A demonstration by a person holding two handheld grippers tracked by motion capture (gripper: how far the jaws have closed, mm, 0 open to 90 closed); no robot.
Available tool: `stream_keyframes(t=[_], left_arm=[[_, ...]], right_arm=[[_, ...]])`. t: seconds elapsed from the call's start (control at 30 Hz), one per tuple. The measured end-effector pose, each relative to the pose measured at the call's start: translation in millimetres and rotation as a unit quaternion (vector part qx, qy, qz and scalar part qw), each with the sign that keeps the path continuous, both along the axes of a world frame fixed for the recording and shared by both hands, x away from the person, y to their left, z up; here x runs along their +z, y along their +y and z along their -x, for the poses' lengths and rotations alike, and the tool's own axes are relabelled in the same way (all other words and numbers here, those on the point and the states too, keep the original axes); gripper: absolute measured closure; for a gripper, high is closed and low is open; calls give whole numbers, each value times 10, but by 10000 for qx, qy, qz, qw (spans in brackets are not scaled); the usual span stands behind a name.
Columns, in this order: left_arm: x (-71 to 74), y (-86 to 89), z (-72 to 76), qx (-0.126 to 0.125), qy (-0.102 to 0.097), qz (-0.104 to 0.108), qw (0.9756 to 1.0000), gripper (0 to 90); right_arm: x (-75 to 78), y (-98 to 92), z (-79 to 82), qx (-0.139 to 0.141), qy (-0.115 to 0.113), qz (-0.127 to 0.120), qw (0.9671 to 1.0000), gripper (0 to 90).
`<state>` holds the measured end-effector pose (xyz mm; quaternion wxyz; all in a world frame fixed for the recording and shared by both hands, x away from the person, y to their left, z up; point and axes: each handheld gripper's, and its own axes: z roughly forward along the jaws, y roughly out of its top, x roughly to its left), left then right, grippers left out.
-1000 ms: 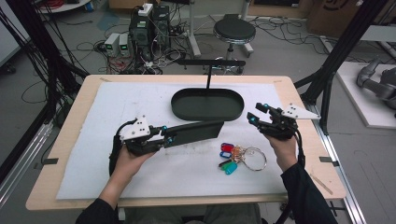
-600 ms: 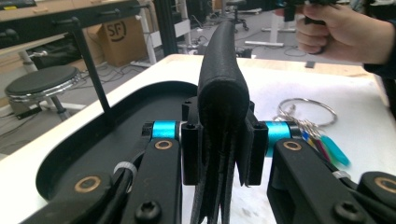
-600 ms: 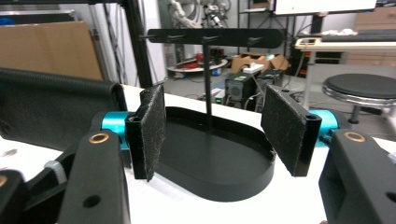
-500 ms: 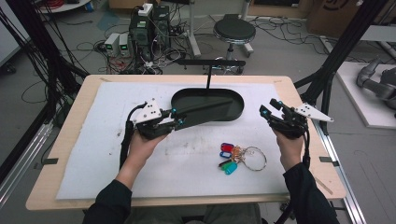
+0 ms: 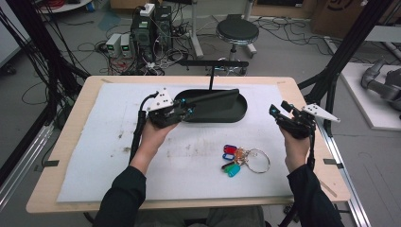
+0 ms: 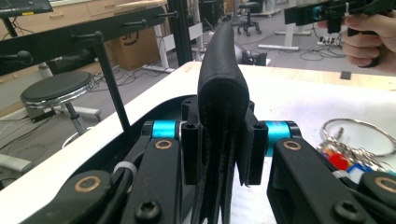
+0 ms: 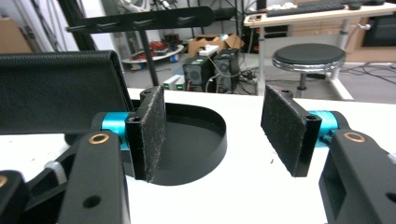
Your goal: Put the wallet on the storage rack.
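— White matting (image 5: 118,156) covers your table, and the black oval tray (image 5: 236,115) sits at its far middle under the peg rack (image 5: 213,63). Where's the wallet?

— Clamped in your left gripper (image 5: 182,112). The jaws are nearly closed on one end of the black wallet (image 5: 213,97), and the rest sticks out over the tray, above its floor.

— What could go wrong?

— You're holding it by one end only, so I'd guess a quick swing could make the long free part pivot or slip between the pads. It might also clip the tray's rim or the rack's post as you lower it.

— And my hands?

— Your left hand (image 5: 156,135) reaches forward, gripper level, pointing right across the tray. Your right gripper (image 5: 279,113) hovers beside the tray's right end, jaws wide apart and empty. The key bunch (image 5: 241,158) lies on the matting, nearer you.
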<state>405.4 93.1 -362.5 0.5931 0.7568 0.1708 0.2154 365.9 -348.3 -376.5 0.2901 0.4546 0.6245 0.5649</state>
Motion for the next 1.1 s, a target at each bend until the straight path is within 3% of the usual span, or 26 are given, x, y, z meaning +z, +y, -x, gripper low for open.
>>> stream_keyframes(t=[0.33,0.5,0.67,0.97,1.1], left_arm=[[-72,-101,-268,120,83,-128,9998,744],[-223,-176,-465,237,132,-139,9995,744],[-320,-236,-571,290,174,-171,9993,744],[-486,-326,-730,403,235,9,9989,744],[-586,-316,-791,452,415,140,9980,744]], right_arm=[[-1,-24,-18,-20,124,112,9999,393],[-6,-37,-12,10,189,121,9997,388],[-13,-46,-7,24,232,145,9996,386],[-27,-43,-17,67,262,185,9995,384],[-29,-39,-16,71,282,189,9994,384]])
